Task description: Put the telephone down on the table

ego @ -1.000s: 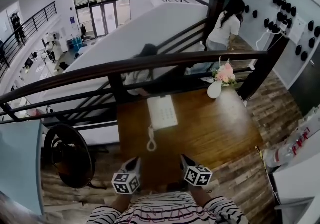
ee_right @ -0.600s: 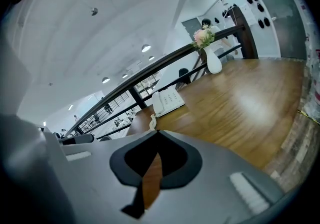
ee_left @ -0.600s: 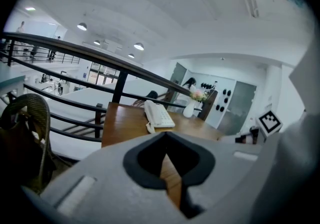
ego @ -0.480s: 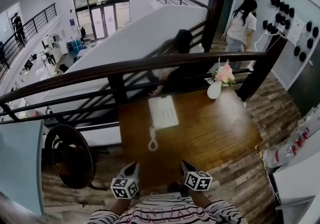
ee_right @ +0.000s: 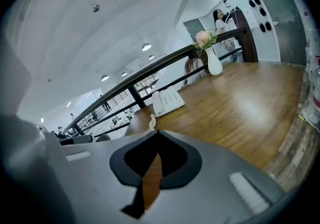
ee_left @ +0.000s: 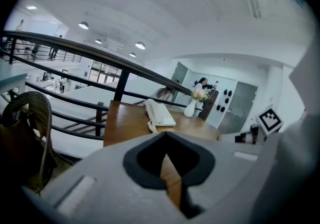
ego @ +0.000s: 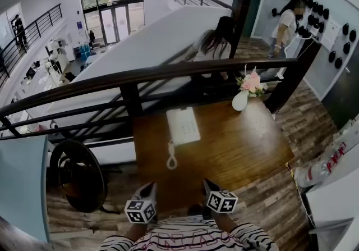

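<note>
A white desk telephone (ego: 183, 125) lies flat on the wooden table (ego: 241, 149) near its far left side, handset on its cradle. Its coiled cord (ego: 170, 158) trails toward me. Both grippers hover at the table's near edge, well short of the telephone and touching nothing. My left gripper (ego: 150, 188) is shut and holds nothing. My right gripper (ego: 207, 183) is also shut and holds nothing. In the left gripper view the telephone (ee_left: 159, 113) lies ahead beyond the closed jaws (ee_left: 165, 136). The right gripper view shows the telephone (ee_right: 168, 101) ahead and left of the closed jaws (ee_right: 157, 133).
A white vase of pink flowers (ego: 245, 94) stands at the table's far right corner. A dark railing (ego: 129, 78) runs behind the table, with people beyond it. A wicker chair (ego: 76, 174) sits left of the table; bottles (ego: 328, 163) lie on a counter at right.
Both grippers have drawn back a little toward my body. The people beyond the railing have walked to the right. The telephone has not moved.
</note>
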### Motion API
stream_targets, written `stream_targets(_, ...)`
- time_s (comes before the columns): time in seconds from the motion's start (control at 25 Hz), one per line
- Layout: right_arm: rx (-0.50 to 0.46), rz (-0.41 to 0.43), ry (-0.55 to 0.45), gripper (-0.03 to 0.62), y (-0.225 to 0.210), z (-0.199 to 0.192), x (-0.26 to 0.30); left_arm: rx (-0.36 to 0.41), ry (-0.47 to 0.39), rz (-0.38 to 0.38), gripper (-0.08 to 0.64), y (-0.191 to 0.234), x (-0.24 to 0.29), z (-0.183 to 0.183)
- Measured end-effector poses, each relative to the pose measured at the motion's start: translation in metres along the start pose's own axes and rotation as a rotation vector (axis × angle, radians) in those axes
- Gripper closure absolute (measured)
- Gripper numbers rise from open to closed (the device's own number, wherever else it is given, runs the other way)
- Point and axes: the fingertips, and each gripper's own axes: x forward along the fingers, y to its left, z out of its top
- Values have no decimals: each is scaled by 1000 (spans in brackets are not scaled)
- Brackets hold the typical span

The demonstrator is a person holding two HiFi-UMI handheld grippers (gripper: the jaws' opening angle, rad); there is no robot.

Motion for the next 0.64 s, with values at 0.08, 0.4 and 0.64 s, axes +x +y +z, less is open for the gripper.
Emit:
stream_targets(0.08,0,-1,1,594,0,1,2,-4,0,1,558,1,1,0)
stream_targets(0.4,0,-4,-16,594,-3,14,14,-12,2,0,558,5,14,2)
stream_targets(0.64,1,-5,-24,594,-1,22,23,-8,4,-11,558,9,24,9)
